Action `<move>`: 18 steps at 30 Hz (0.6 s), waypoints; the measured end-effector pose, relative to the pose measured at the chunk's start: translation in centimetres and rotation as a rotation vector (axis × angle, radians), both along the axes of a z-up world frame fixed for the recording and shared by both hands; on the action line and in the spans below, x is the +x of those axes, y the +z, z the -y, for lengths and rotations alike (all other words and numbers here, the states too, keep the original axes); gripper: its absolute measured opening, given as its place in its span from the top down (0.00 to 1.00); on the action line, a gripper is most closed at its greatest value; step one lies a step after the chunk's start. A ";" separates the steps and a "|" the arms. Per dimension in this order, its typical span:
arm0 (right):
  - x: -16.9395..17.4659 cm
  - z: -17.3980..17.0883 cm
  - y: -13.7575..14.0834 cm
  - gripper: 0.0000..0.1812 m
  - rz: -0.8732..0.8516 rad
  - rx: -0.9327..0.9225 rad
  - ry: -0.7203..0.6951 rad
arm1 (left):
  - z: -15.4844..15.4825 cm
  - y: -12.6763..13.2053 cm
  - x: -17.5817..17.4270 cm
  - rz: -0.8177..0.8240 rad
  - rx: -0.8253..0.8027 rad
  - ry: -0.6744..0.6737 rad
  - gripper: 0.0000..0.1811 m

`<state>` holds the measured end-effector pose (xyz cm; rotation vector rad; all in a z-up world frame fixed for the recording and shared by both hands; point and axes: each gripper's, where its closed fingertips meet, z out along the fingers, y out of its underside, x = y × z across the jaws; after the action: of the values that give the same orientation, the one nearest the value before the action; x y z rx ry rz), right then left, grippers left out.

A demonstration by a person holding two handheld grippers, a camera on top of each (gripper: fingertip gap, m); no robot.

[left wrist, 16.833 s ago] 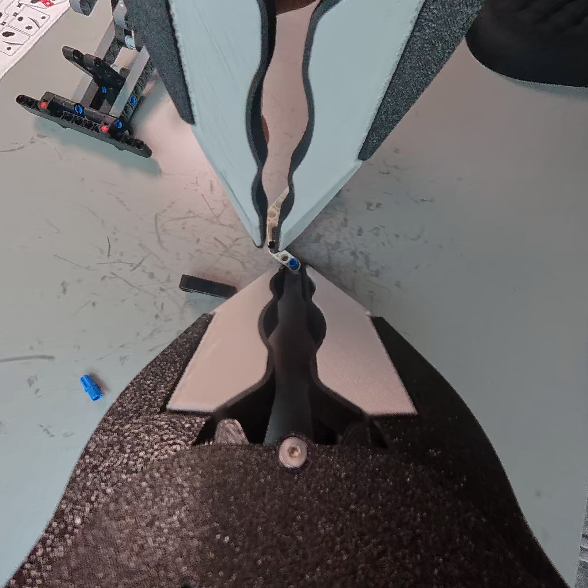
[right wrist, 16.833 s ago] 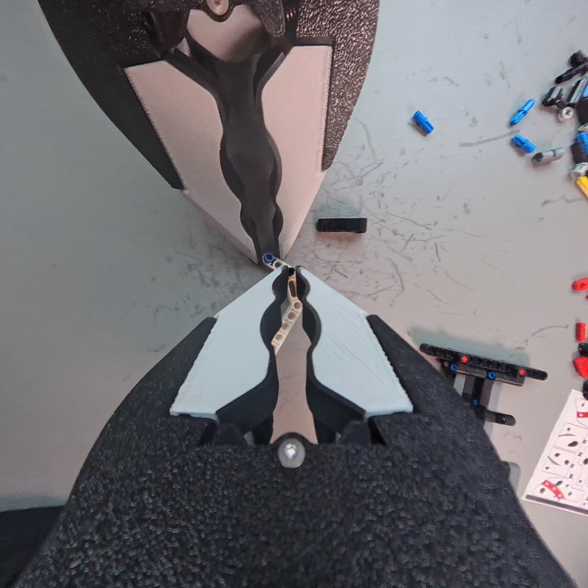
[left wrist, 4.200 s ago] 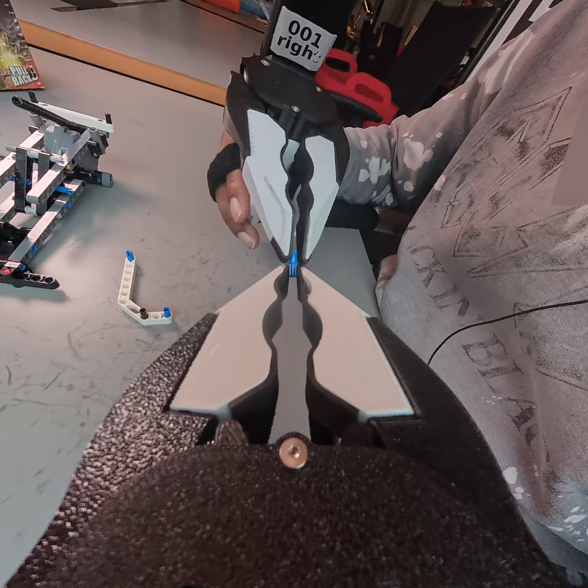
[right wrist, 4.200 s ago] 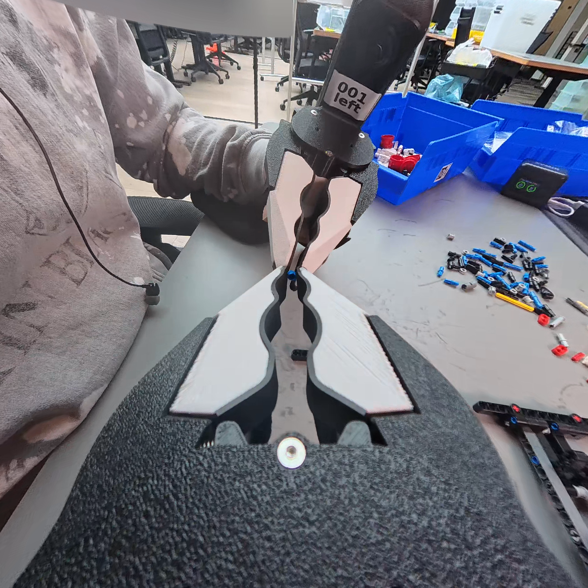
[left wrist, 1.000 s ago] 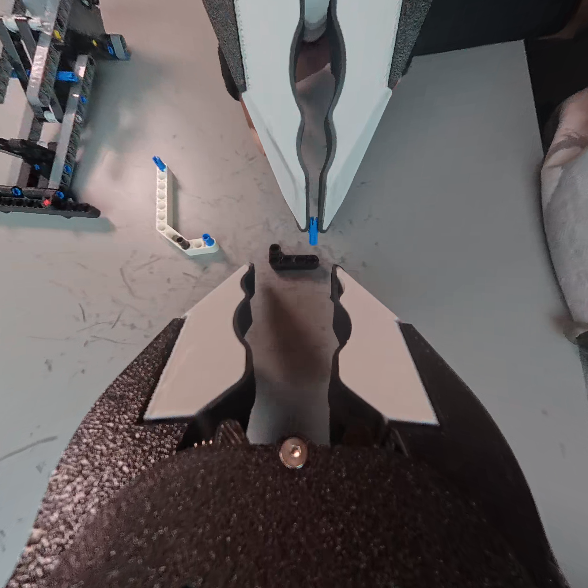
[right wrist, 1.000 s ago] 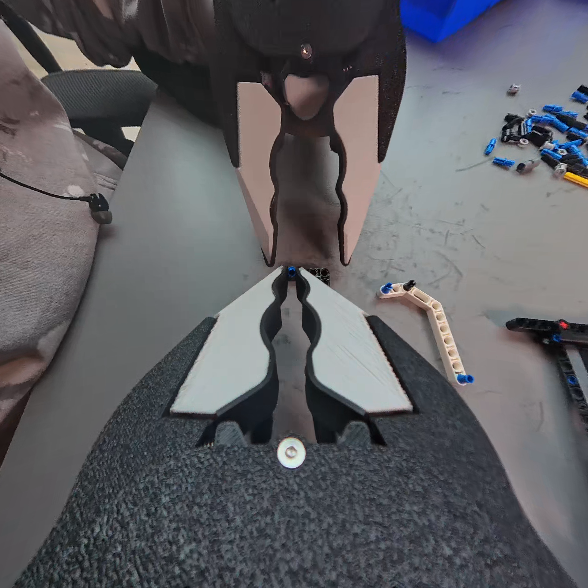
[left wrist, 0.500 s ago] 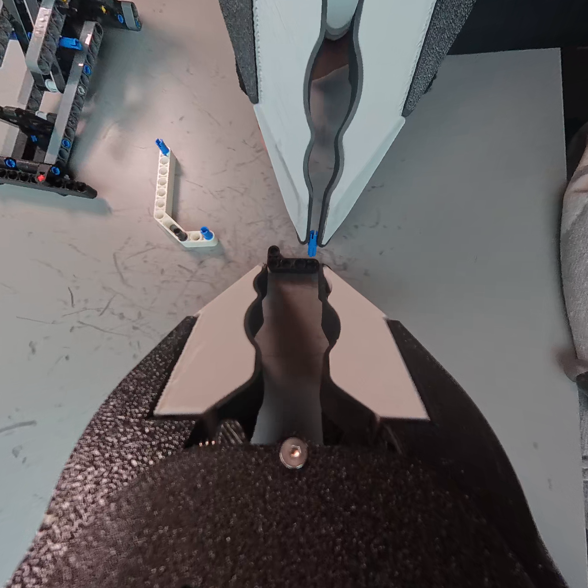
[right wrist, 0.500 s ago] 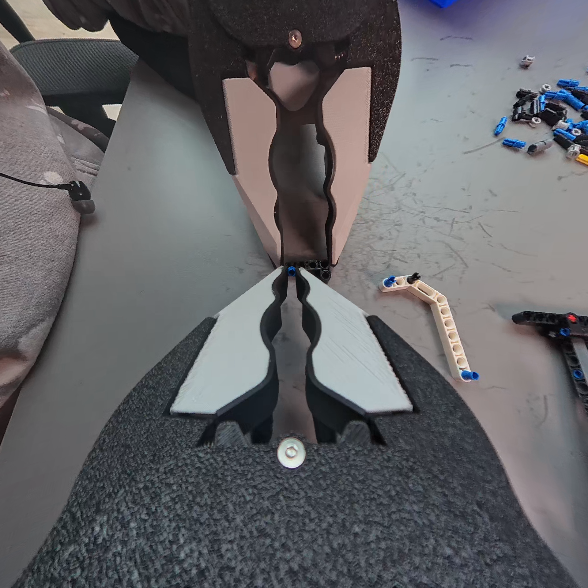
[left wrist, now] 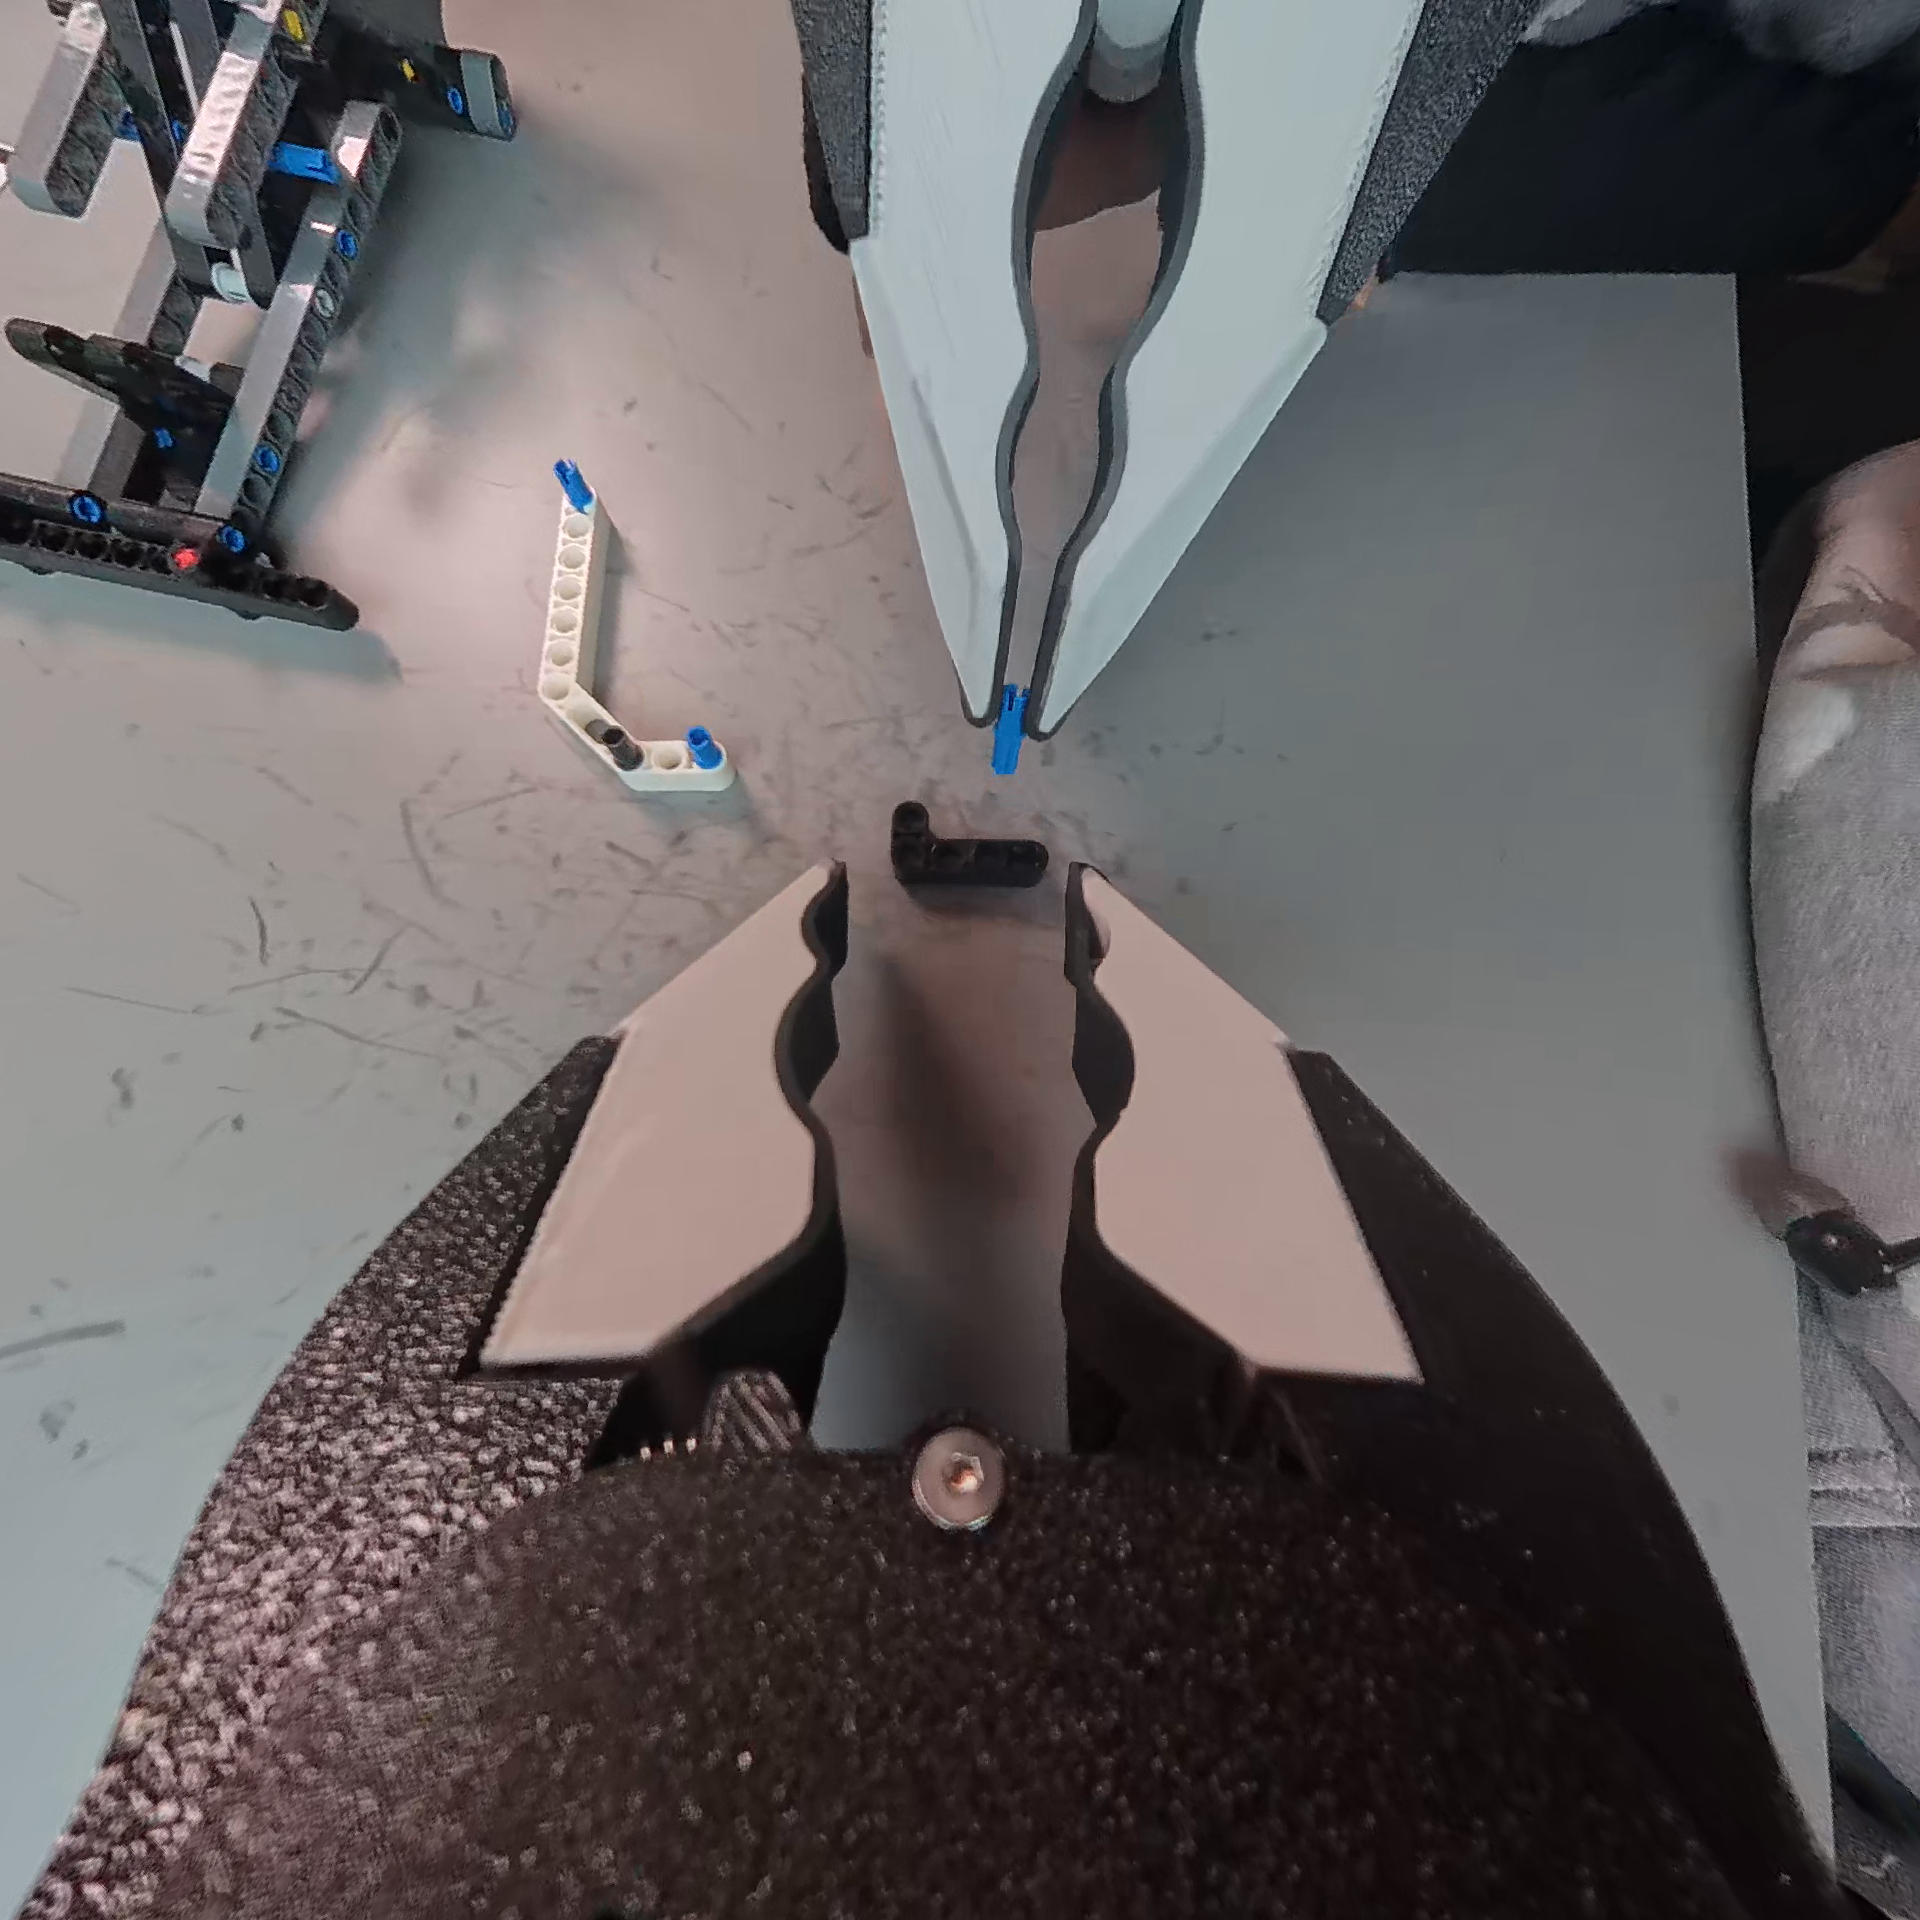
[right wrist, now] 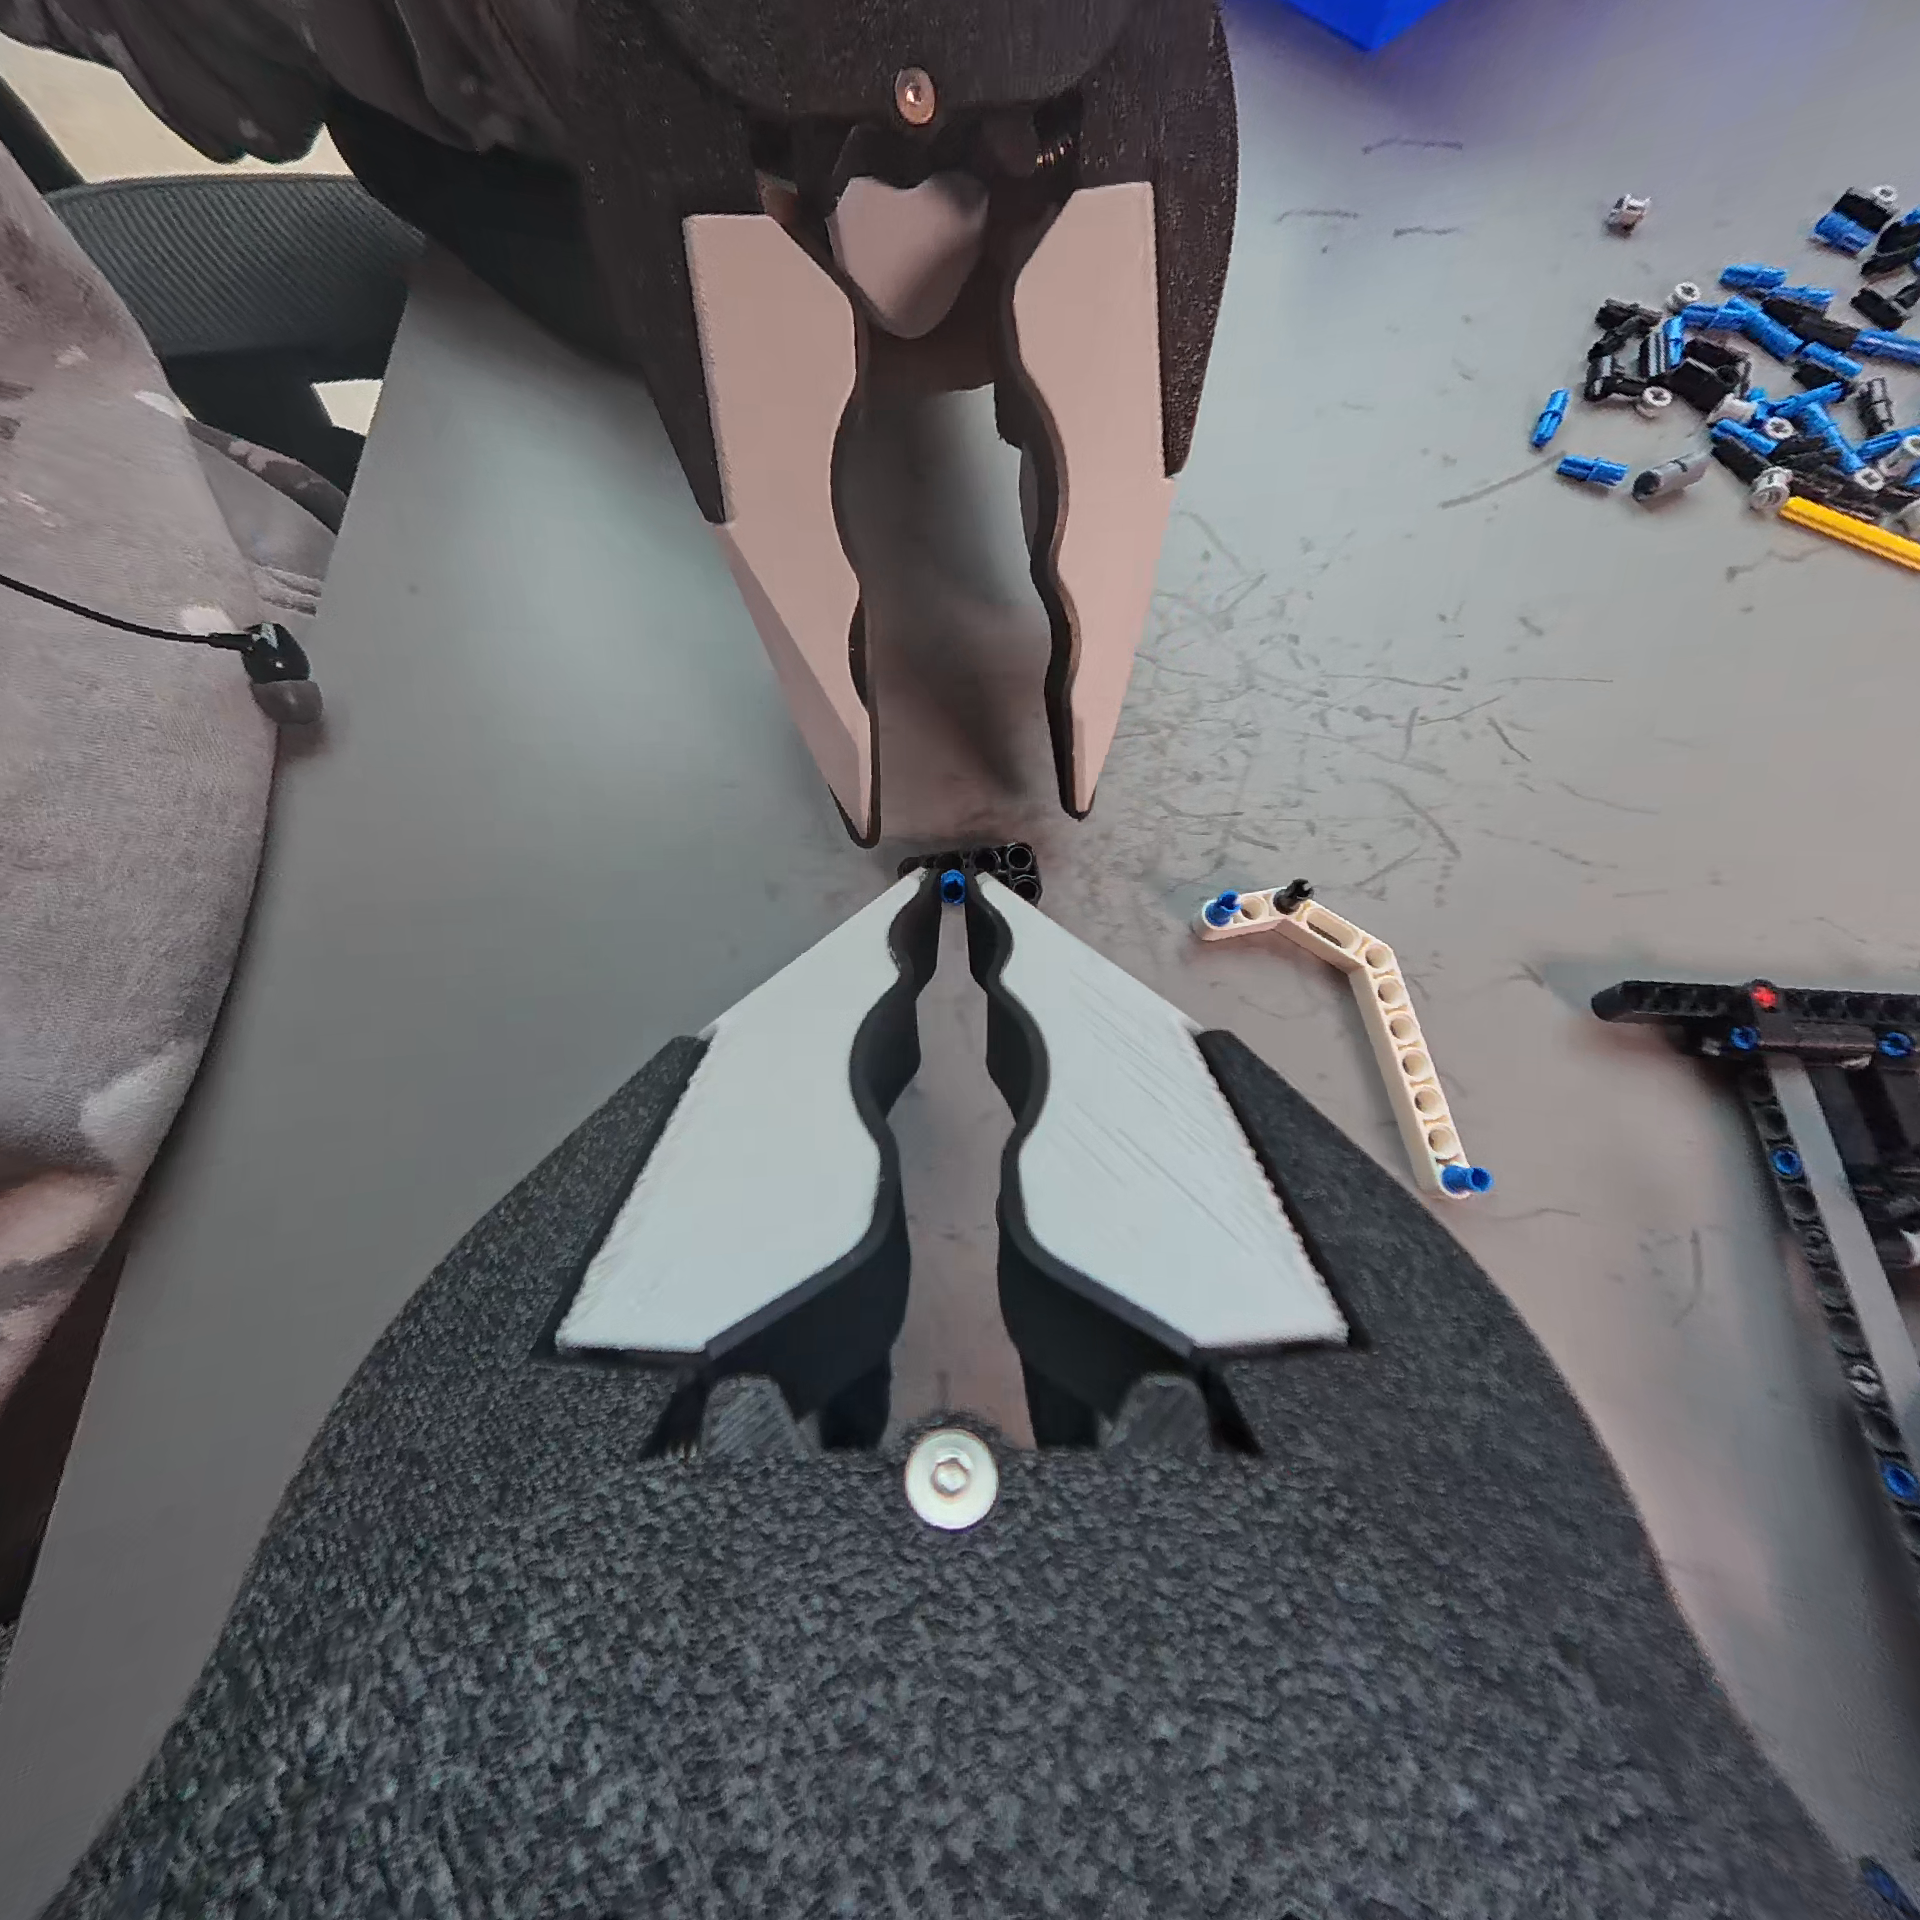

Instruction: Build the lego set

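1. Lying flat on the scratched grey tabletop (left wrist: 1455,727), a small black L-shaped lego beam (left wrist: 968,855) is seen just beyond the tips of the left gripper (left wrist: 956,883), whose pale jaws are spread apart with nothing between them.
2. No contact between that beam and either left fingertip can be made out; it sits in line with the gap.
3. A short blue plastic pin (left wrist: 1006,729) is clamped between the closed tips of the right gripper (left wrist: 1013,712), which is pointed towards the left one from the far side; the pin's free end is held just short of the black beam.
4. In the right wrist view the same blue pin (right wrist: 952,886) is shown pinched at the tips of the right gripper (right wrist: 952,894), with the black beam (right wrist: 987,864) directly beyond it and the open left gripper (right wrist: 966,810) above that.
5. A white angled lego beam (left wrist: 582,644), fitted with two blue pins and one black pin, is laid on the table to the left of the grippers, well apart from them.
6. Farther left, a partly built black and grey lego frame (left wrist: 197,312) is seen.
7. A loose pile of small blue, black and grey lego parts (right wrist: 1766,384) is scattered at the far right of the right wrist view.
8. A person's grey mottled sleeve (right wrist: 94,727) is visible at the table edge.
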<state>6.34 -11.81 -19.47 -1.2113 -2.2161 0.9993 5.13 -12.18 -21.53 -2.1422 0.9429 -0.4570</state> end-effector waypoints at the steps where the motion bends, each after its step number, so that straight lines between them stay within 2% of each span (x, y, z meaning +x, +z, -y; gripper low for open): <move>1: 0.0 0.1 0.1 0.98 0.008 0.009 0.006 | -0.1 -0.1 0.0 0.003 0.000 -0.002 0.76; 6: -0.1 1.2 -0.2 0.98 0.059 0.074 0.042 | -0.1 -0.7 0.4 -0.045 0.011 -0.031 0.73; 18: -0.5 1.2 -1.3 0.98 0.193 0.159 0.049 | 0.0 -1.1 0.6 -0.060 0.010 -0.036 0.76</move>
<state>5.83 -13.05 -20.72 -1.2314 -2.4327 0.7334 5.70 -12.20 -22.58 -2.1430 1.0165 -0.4072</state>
